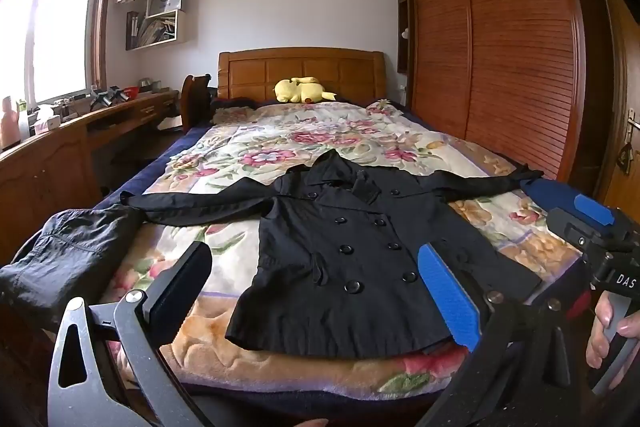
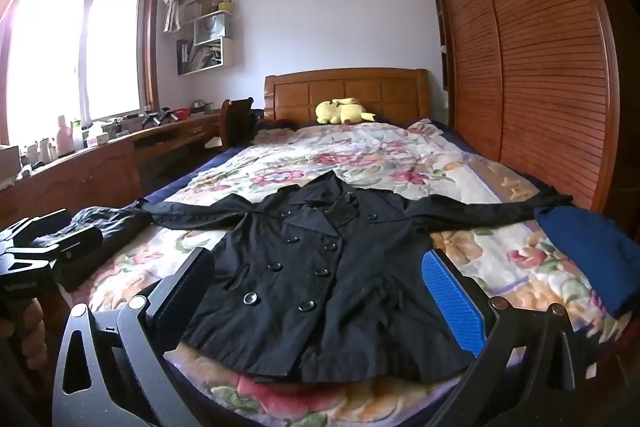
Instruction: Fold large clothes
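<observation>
A black double-breasted coat (image 1: 340,247) lies front up on the floral blanket (image 1: 256,155), its sleeves spread out to both sides and its hem toward me. My left gripper (image 1: 316,293) hovers open over the hem, its pads clear of the cloth. In the right wrist view the same coat (image 2: 320,275) fills the middle. My right gripper (image 2: 320,297) also stands open above the hem, with nothing gripped. The right tool's black body (image 1: 612,259) shows at the right of the left wrist view, with a hand (image 1: 604,331) on its handle.
A crumpled dark grey garment (image 1: 68,255) lies at the bed's left corner. A blue garment (image 2: 592,255) lies at its right edge. A yellow plush toy (image 1: 302,91) rests by the headboard. The wooden wardrobe (image 1: 500,39) stands on the right. On the left is a cluttered desk (image 1: 80,123).
</observation>
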`<state>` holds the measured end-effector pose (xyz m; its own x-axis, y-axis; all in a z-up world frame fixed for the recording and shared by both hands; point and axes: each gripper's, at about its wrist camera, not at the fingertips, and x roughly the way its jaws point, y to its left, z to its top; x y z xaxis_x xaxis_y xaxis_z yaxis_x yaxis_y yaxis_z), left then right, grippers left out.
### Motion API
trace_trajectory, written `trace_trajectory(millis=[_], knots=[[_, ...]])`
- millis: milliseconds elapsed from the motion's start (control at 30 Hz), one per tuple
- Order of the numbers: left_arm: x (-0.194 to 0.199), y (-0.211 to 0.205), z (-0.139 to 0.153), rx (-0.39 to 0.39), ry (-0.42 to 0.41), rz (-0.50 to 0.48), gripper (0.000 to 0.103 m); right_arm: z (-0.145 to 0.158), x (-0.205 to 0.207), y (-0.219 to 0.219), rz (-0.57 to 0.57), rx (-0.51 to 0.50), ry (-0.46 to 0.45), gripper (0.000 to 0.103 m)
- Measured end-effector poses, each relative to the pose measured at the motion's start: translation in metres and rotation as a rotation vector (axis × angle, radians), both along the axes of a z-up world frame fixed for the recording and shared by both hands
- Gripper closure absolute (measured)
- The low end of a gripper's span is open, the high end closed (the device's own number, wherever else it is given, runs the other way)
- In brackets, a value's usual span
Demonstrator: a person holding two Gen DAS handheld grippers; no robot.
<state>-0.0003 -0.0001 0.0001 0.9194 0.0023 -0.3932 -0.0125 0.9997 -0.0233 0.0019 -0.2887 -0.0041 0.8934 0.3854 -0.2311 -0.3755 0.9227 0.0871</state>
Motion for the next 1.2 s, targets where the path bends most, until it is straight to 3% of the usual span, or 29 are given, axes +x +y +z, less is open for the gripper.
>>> trace_trajectory(millis=[1200], knots=[[-0.006, -0.003, 0.011, -0.002, -0.017, 0.003, 0.000, 0.000, -0.002, 0.001, 0.006, -0.001, -0.002, 0.000]])
